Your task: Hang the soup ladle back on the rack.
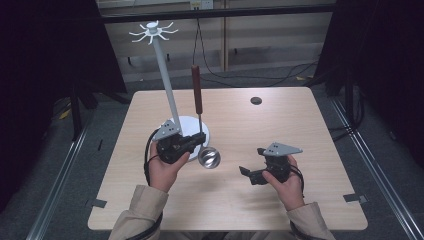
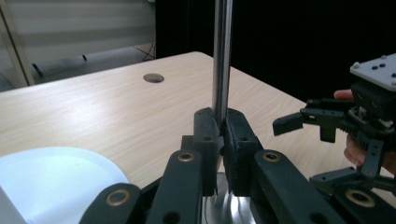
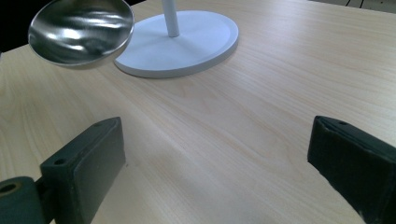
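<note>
Clamping the ladle [image 1: 199,117] upright by its stem, the left gripper [image 1: 192,143] readies it for the rack [image 1: 167,95]; the right gripper [image 1: 254,165] hangs released.

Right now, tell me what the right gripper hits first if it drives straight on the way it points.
Probably the ladle: the open right gripper points toward its bowl, which the left gripper holds up, the white stand base just beyond. Depth is unclear.

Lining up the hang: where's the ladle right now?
In the high view, the ladle stands upright in the left gripper, beside the white stand.
</note>
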`<move>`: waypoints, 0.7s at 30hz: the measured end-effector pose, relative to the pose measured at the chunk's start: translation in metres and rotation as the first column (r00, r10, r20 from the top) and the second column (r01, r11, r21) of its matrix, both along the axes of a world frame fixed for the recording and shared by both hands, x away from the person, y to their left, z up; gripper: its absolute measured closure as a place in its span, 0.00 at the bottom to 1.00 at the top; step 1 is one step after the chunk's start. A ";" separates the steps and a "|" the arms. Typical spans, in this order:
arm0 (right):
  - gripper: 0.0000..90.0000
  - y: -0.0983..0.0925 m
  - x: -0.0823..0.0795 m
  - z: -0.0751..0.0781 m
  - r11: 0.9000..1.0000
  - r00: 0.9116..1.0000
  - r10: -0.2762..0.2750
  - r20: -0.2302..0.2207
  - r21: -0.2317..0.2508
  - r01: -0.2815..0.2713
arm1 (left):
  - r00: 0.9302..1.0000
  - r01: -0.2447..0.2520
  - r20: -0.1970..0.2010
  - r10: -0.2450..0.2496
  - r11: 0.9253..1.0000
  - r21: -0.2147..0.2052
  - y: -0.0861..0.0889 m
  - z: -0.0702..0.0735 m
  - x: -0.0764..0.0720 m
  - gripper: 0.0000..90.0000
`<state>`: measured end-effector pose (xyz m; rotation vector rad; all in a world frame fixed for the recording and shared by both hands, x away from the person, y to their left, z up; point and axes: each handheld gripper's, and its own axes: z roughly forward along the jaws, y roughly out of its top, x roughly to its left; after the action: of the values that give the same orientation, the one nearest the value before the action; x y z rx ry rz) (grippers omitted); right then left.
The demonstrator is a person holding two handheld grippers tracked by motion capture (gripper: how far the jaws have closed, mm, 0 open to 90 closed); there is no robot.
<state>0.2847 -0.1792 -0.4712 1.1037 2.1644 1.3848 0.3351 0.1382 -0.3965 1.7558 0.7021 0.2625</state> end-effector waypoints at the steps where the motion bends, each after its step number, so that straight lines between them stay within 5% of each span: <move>1: 0.04 0.000 0.000 0.000 1.000 1.000 -0.001 0.004 0.002 0.001 | 1.000 -0.010 0.003 0.010 1.000 0.016 0.001 0.002 0.000 0.94; 4: 0.04 0.001 0.000 0.001 1.000 1.000 -0.002 0.003 0.007 0.002 | 1.000 -0.021 0.007 0.021 1.000 -0.015 0.004 0.008 0.003 0.94; 21: 0.04 -0.005 0.000 0.004 0.999 1.000 -0.009 0.013 0.031 0.008 | 0.996 -0.072 0.048 0.074 0.996 -0.044 0.016 0.037 0.026 0.94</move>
<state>0.2846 -0.1840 -0.4674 1.1110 2.1338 1.4226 0.3607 0.1541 -0.3598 1.6796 0.7322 0.3374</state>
